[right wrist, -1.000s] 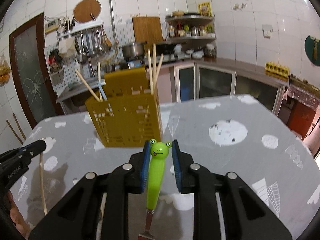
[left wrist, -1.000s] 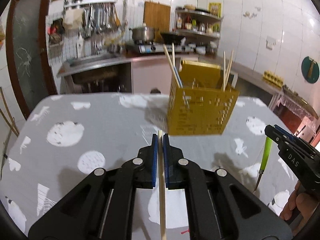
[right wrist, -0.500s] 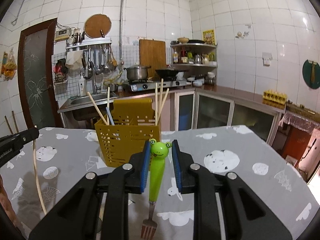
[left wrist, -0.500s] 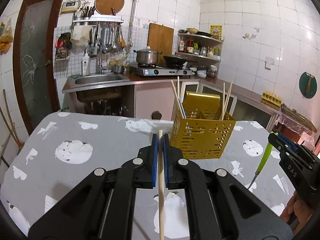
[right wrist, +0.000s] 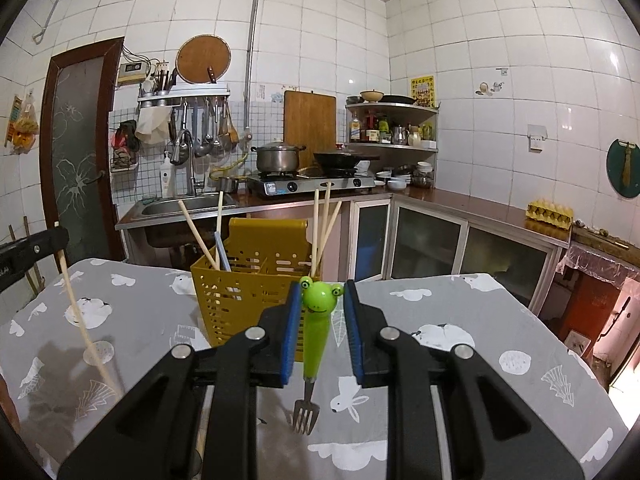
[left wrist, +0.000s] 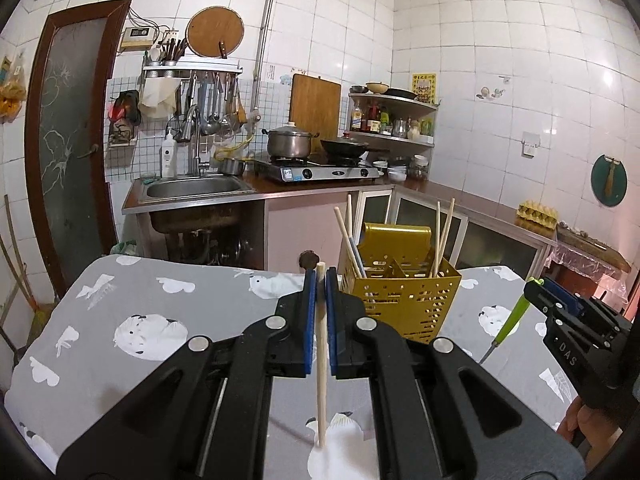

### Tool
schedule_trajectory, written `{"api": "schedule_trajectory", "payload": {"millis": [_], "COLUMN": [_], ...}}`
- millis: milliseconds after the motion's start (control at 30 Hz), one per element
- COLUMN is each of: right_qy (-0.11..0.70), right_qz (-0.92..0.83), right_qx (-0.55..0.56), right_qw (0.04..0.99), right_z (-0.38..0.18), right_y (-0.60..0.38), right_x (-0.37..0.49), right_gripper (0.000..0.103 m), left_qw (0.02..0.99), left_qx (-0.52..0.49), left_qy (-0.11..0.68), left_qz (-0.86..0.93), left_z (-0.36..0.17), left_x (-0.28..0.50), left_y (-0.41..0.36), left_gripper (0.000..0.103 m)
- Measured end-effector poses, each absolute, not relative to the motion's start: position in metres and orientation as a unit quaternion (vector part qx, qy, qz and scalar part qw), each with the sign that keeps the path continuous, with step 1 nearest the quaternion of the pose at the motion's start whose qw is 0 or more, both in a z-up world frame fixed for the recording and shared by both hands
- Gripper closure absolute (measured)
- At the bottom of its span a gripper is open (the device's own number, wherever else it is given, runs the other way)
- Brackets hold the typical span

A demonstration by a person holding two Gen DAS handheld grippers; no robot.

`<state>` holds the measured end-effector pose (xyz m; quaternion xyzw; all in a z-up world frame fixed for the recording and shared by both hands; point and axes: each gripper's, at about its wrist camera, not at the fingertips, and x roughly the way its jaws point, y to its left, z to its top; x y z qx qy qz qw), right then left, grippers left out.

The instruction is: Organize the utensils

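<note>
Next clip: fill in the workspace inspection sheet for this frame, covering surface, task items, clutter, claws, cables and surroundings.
Surface: table under a grey cloth with white animal prints.
Job's things: yellow perforated basket stands on the cloth and holds several chopsticks upright; one loose chopstick and a green frog-handled fork are both held clear of the basket, the fork tines down.
Clutter: nothing seen on the cloth.
Grippers: left claw shut on the chopstick; right claw shut on the fork handle.
Cables: wires near a wall box beside the door.
Surroundings: tiled kitchen with sink, stove with pot, egg tray.
</note>
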<state>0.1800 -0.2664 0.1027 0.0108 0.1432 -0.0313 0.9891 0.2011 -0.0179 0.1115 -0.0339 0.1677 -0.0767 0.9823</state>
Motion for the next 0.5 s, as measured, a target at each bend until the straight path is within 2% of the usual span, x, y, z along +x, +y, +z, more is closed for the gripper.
{"api": "schedule_trajectory", "payload": {"millis": [500], "right_qy": [0.128], "right_qz": [-0.026], "right_qx": [0.01], "right_qw": [0.991], "right_z": [0.126], "right_y": [-0.274], "right_x": [0.191], "right_gripper": [0.081], "left_qw": [0.985], "left_qx": [-0.033], "left_qy": [0.143], "left_qz": [-0.088], "left_z": [0.137], "left_x": [0.213], "left_y": [-0.03], "left_gripper": [0.099]}}
